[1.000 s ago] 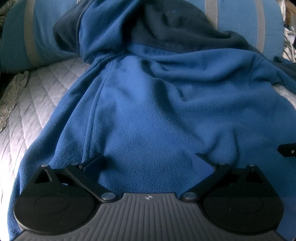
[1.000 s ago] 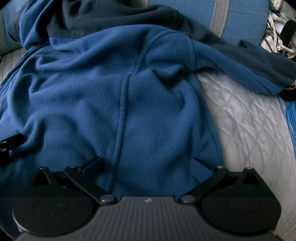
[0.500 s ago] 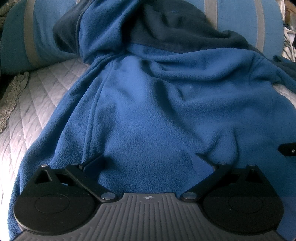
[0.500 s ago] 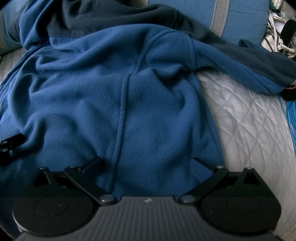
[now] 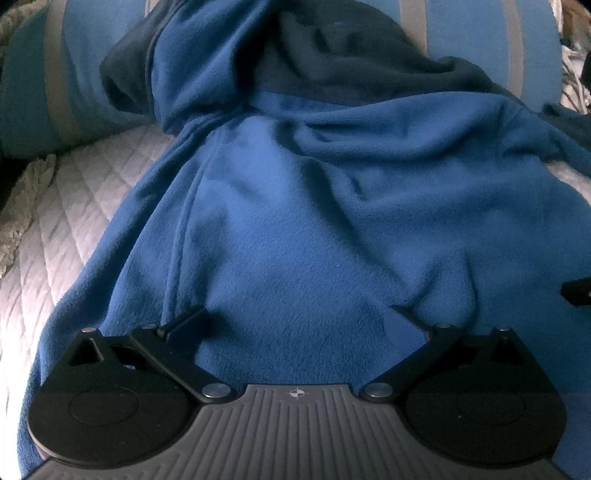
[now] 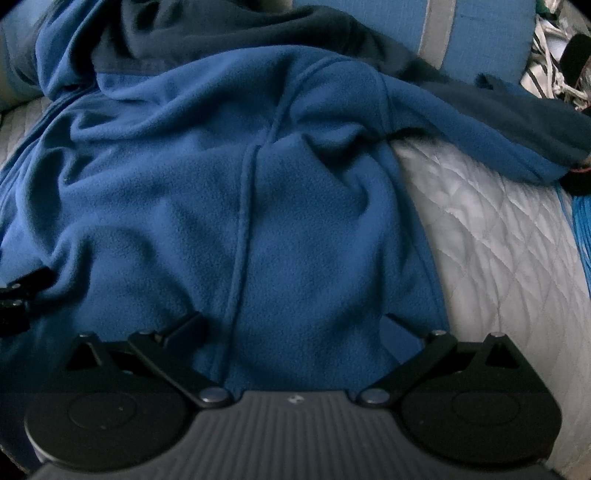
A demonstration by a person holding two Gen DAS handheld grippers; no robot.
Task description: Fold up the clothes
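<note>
left wrist view first: the left gripper (image 5: 295, 314) sits low at the near edge of the quilted bedspread (image 5: 85, 192), fingers spread wide apart, released, with the blue fleece jacket (image 5: 314, 221) lying between and under them. nothing is pinched; the hem simply runs across the gap. the fleece spreads from that near edge up toward the far edge, where its darker navy hood or collar part (image 5: 332, 59) bunches against a blue pillow with grey stripes (image 5: 55, 74). white quilting shows bare along the left side, and a knitted throw (image 5: 22, 206) lies at the left edge.

over to the right wrist view: the right gripper (image 6: 295, 325) is also splayed open, resting at the near hem of the same jacket (image 6: 184, 184), a raised seam (image 6: 243, 206) running from between its fingers up the cloth. one sleeve (image 6: 498, 122) stretches out toward the right edge, flat on the bedspread (image 6: 498, 240). the other gripper's tip peeks in at the left (image 6: 22, 291), touching the fleece. striped pillow (image 6: 461, 33) at the far edge, and some striped fabric clutter (image 6: 550, 70) in the far right corner.
</note>
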